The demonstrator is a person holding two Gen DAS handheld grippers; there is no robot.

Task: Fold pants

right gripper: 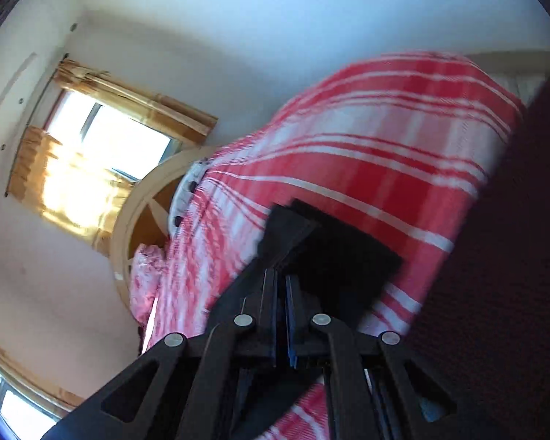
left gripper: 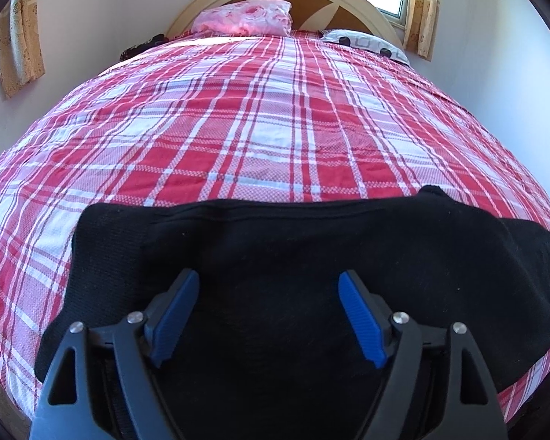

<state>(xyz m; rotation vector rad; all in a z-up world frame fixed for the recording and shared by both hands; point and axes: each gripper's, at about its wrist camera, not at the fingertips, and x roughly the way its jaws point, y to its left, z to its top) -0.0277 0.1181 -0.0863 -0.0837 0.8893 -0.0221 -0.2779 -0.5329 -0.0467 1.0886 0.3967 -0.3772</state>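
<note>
Black pants [left gripper: 275, 256] are lying on the near edge of the bed [left gripper: 238, 128], spread across its red-and-white plaid cover, already looking doubled into a wide band. The left tool [left gripper: 268, 286] is hovering above the middle of the fabric, blue pads [left gripper: 359, 319] spread wide, gripping nothing. The right tool [right gripper: 281, 286] is tilted hard, view blurred, fingers pinched together on a black flap of the pants [right gripper: 333, 249], lifted off the cover. Judging: a fold-over is in hand, the right side carrying an end across. Next move likely calls for laying that flap flat on the band, edges matched, with the left tool pinning or smoothing the middle. Behind: pink floral bedding [left gripper: 245, 18] and a patterned pillow [left gripper: 366, 44] at the headboard [left gripper: 330, 7], curtained window [right gripper: 102, 154].
</note>
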